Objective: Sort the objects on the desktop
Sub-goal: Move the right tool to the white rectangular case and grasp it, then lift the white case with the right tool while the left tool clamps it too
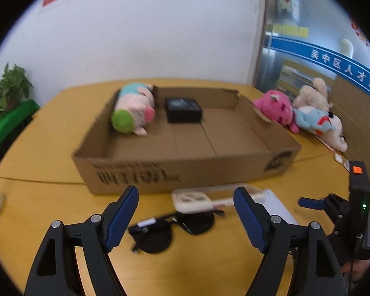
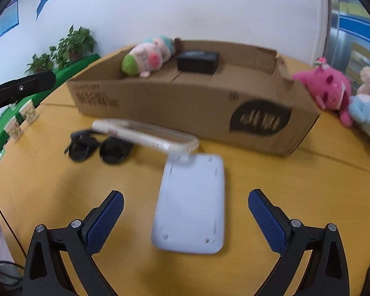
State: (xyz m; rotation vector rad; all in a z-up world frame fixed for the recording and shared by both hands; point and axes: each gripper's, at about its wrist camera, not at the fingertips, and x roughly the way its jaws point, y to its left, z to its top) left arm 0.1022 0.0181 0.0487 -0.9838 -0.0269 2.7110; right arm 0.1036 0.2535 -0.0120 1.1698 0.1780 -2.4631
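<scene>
A shallow cardboard box (image 1: 185,172) (image 2: 175,103) sits mid-table, holding a pink pig plush (image 1: 135,111) (image 2: 148,59) and a black box (image 1: 183,109) (image 2: 198,61). In front of it lie black sunglasses (image 1: 175,229) (image 2: 98,148), a beige clear-lidded case (image 1: 194,199) (image 2: 145,133) and a flat white device (image 2: 192,204) (image 1: 276,204). My left gripper (image 1: 186,218) is open above the sunglasses. My right gripper (image 2: 185,222) is open around the white device, apart from it; it also shows in the left wrist view (image 1: 315,203).
A magenta plush (image 1: 276,107) (image 2: 330,86), a blue and white plush (image 1: 318,123) (image 2: 367,116) and a beige plush (image 1: 313,93) lie right of the box. Paper cups (image 2: 22,120) stand at the left table edge. Potted plants (image 2: 71,44) stand on a green shelf behind.
</scene>
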